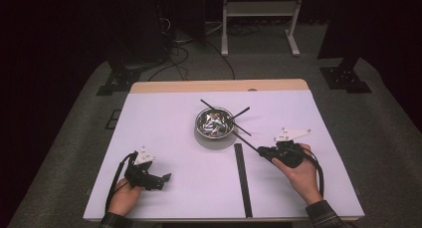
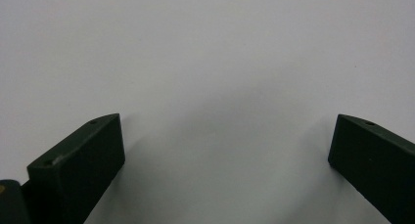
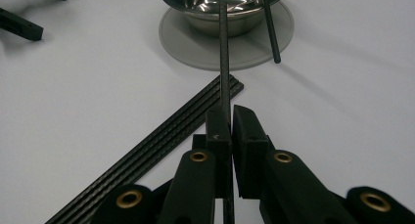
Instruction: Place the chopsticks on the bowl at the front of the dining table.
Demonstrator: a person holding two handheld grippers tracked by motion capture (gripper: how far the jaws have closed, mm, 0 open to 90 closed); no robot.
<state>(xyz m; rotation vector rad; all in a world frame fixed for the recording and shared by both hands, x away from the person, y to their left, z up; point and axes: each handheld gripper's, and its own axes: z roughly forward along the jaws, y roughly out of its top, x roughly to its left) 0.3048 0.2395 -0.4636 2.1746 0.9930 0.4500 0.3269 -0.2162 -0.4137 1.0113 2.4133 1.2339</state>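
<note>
Right gripper view: thin black rod (image 3: 224, 62) pinched between the right gripper (image 3: 231, 117) jaws, far end resting in the steel bowl (image 3: 230, 19). Looks like two rods (image 1: 215, 110) already lean in the bowl, so roughly half done. Flat bundle of rods (image 1: 242, 178) lies beside the bowl, waiting. Left gripper (image 1: 158, 180) idle, jaws spread over bare table (image 2: 205, 48).

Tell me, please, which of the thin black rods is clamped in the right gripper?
The rod running straight from the right gripper up to the steel bowl. The other rods either lean loose in the bowl or lie flat in a bundle on the table.
</note>
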